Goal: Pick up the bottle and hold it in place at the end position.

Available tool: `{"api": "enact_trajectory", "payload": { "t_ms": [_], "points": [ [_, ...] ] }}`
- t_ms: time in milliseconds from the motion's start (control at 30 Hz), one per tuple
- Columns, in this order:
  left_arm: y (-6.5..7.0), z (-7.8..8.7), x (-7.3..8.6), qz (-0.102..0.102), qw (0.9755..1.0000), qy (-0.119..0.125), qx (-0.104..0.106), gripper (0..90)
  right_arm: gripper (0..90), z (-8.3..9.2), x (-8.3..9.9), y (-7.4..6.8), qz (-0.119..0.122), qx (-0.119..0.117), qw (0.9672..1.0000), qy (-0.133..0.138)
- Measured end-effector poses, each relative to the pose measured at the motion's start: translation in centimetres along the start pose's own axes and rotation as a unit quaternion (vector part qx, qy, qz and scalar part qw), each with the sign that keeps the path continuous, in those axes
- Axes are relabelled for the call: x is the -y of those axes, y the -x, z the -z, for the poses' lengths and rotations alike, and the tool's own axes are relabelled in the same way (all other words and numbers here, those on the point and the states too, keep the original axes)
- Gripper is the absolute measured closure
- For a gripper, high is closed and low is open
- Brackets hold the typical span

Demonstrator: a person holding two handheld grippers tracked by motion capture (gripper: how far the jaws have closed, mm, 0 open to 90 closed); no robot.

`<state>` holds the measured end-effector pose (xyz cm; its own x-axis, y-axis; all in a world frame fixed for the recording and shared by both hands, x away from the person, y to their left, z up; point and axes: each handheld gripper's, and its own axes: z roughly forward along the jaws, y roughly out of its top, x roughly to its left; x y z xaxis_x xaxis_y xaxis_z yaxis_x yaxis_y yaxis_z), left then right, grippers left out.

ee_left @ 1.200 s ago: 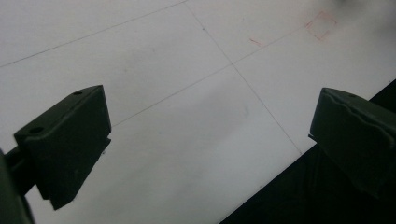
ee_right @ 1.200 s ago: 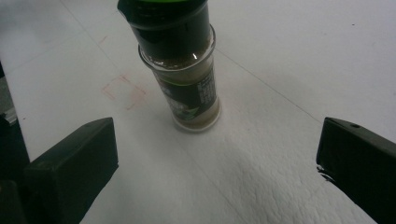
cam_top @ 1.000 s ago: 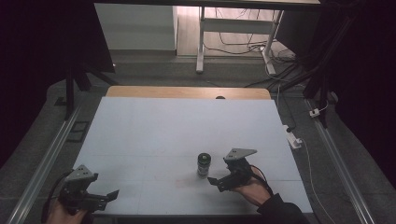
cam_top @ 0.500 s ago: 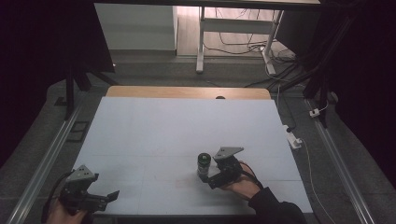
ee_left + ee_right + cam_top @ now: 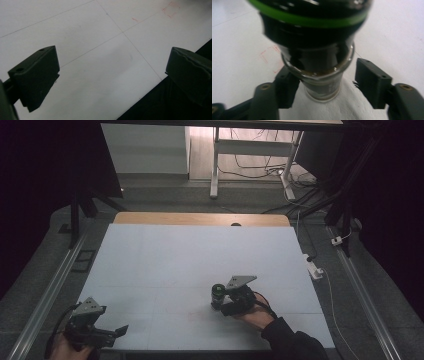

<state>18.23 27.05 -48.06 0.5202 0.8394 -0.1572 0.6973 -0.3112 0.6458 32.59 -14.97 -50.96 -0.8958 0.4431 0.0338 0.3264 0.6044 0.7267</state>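
A small glass bottle [image 5: 217, 295] with dark contents and a black cap ringed in green [image 5: 317, 50] stands upright on the white table [image 5: 200, 250], right of centre near the front. My right gripper [image 5: 220, 303] reaches it from the right, and its jaws have just been closing with the bottle between them. In the right gripper view [image 5: 324, 82] one jaw lies against the glass, while a thin gap shows at the other. My left gripper [image 5: 119, 333] rests at the front left corner, open [image 5: 112, 75] with nothing between its jaws.
A red square outline [image 5: 270, 60] is drawn on the table beside the bottle. A wooden strip [image 5: 200, 218] runs along the far edge. A white plug block with a cable [image 5: 315, 270] lies off the right side. Metal rails [image 5: 45, 290] flank the table.
My right gripper has moved left up to the bottle and its jaws have narrowed around it. The left gripper has stayed where it was.
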Motion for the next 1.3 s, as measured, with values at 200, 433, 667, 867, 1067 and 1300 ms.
{"api": "enact_trajectory", "payload": {
  "t_ms": [200, 433, 667, 867, 1067, 1300],
  "points": [
    [0.0, 0.0, 0.0, 0.001, 1.0000, 0.001, 0.001, 0.4, 52.6, 0.0, -0.1, -0.4, 0.028, -0.005, 0.9996, -0.003],
    [0.0, 0.0, 0.0, 0.002, 1.0000, 0.001, 0.001, 0.5, 53.3, 0.0, -0.3, -0.5, 0.032, 0.001, 0.9995, -0.008],
    [-0.1, 0.0, 0.0, 0.002, 1.0000, 0.001, 0.002, 0.6, 53.4, 0.4, -0.6, -0.4, 0.033, 0.003, 0.9994, -0.003],
    [-0.1, 0.0, 0.0, 0.004, 1.0000, 0.001, 0.002, 0.7, 53.4, 0.8, -1.1, 0.0, 0.023, 0.000, 0.9997, 0.002],
    [-0.1, 0.0, 0.0, 0.006, 1.0000, 0.001, 0.003, 0.7, 53.4, 0.8, -2.1, 0.6, 0.013, -0.002, 0.9999, 0.006],
    [-0.2, 0.0, 0.0, 0.006, 1.0000, 0.001, 0.004, 0.8, 53.5, 0.7, -3.1, 1.0, 0.017, -0.009, 0.9998, 0.008]
  ]
}}
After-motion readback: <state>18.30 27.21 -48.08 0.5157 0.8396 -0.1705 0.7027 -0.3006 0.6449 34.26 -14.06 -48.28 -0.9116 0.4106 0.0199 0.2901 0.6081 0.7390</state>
